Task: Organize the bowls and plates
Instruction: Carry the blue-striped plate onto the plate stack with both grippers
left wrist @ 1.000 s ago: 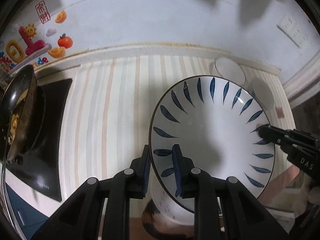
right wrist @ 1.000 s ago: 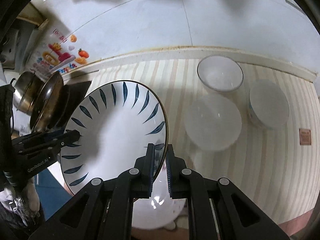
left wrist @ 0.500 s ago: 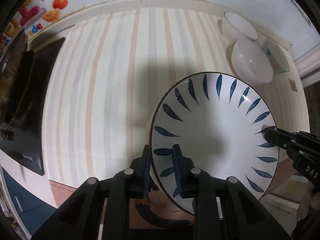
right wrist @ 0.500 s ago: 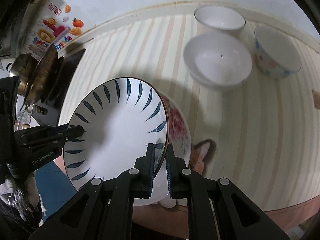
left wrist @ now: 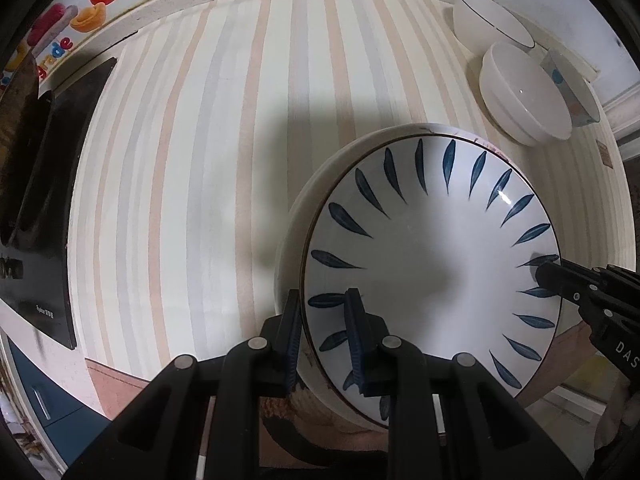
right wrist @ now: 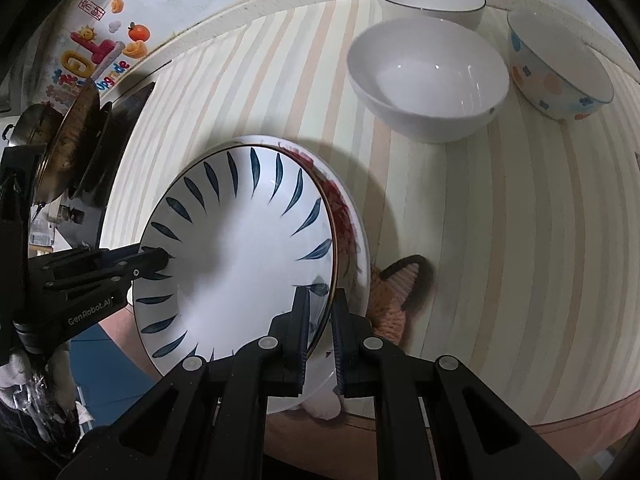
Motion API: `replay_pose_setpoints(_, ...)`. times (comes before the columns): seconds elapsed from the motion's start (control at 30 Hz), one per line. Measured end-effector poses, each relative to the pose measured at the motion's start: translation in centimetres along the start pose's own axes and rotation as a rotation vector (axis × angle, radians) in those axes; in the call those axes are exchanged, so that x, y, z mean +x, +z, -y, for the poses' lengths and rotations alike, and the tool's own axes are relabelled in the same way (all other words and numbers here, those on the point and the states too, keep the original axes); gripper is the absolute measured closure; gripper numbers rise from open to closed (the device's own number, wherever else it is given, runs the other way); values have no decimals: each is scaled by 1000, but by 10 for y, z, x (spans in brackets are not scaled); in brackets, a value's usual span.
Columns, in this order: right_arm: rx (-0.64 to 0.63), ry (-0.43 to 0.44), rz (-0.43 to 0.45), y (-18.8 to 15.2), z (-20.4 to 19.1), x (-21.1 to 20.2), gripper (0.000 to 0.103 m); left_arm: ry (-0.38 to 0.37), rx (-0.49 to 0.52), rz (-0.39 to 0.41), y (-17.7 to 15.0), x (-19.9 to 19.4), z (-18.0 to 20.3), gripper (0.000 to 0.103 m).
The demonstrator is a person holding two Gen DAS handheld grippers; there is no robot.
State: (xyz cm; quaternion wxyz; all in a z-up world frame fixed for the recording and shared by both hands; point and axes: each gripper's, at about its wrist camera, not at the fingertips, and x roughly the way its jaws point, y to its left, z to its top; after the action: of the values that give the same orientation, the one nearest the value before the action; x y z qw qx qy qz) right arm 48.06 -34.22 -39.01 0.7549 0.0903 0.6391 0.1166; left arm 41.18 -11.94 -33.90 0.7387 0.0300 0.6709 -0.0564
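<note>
Counter: the striped counter [right wrist: 500, 220] carried everything, with a black cooktop [left wrist: 36, 216] at its left end.
Plate: the blue-leaf plate [right wrist: 240, 248] sat tilted over a red-patterned plate [right wrist: 352, 224] near the front edge, its far rim low against it, whether touching I could not tell.
Bowls: 3 bowls stood well apart at the back right, namely a plain white bowl [right wrist: 428, 80], a dark-rimmed bowl [right wrist: 430, 2] and a dotted bowl [right wrist: 560, 76].
Left tongs: the left gripper [left wrist: 322, 336] was clamped on the blue-leaf plate's near-left rim.
Right tongs: the right gripper [right wrist: 322, 334] pinched the opposite rim.
Doing it well: level both sides together, centre the plate over the lower one, then let go only once it rested (a lopsided release could chip the rims).
Writing: "GenRobot.AI" on the left gripper, "DAS" on the right gripper [left wrist: 548, 276], "grade" on the wall sticker [right wrist: 100, 60].
</note>
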Motion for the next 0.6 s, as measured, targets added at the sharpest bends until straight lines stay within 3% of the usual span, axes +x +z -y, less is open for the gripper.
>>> replay_pose_setpoints(0.6, 41, 43, 4, 0, 12, -1, 90, 7, -22, -2, -2, 5, 3, 84)
